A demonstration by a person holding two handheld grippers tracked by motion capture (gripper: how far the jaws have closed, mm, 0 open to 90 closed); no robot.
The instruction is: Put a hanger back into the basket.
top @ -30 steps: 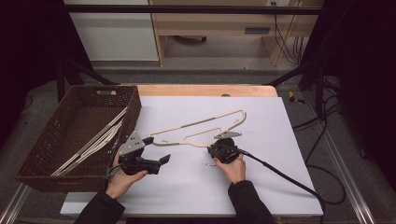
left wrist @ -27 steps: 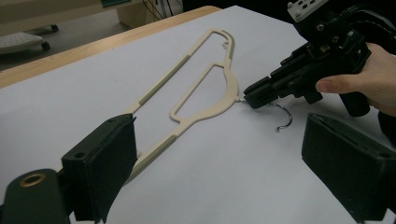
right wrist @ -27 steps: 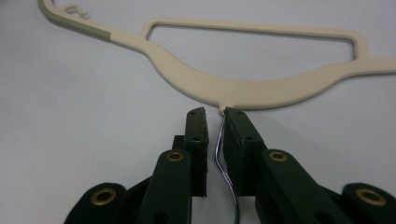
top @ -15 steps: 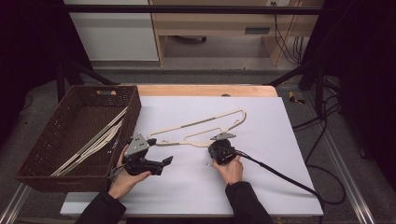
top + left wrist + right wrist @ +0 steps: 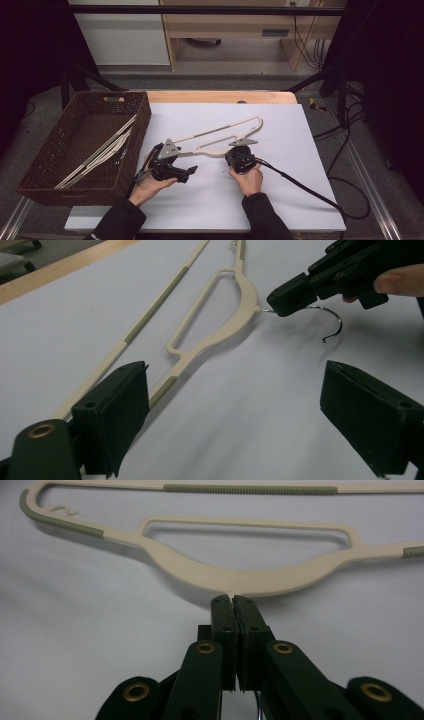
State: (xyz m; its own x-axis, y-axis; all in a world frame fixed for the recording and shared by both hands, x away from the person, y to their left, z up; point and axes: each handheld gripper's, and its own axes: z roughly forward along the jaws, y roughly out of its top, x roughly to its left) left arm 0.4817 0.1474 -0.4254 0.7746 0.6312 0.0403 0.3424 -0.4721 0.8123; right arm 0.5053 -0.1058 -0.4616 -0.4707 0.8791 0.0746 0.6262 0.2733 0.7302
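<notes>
A beige plastic hanger [image 5: 215, 151] lies flat on the white table top [image 5: 280, 150]. My right gripper [image 5: 239, 149] is at the hanger's neck, jaws shut on the base of its metal hook [image 5: 332, 322]. In the right gripper view the closed jaws [image 5: 232, 600] touch the hanger's curved body [image 5: 240, 577]. My left gripper [image 5: 186, 172] hovers low, just this side of the hanger's left arm. It is open, with only bare table between its jaws [image 5: 235, 372]. From there the hanger [image 5: 235, 322] and the right gripper [image 5: 282, 302] lie ahead.
A dark wicker basket [image 5: 142, 120] stands at the table's left edge, holding several pale hangers [image 5: 100, 152]. A cable [image 5: 300, 185] trails from the right gripper toward the front right. A wooden strip [image 5: 220, 96] borders the far edge.
The left hand has carried its open gripper to the right, closer to the right gripper. The right gripper and the hanger have stayed where they were.
</notes>
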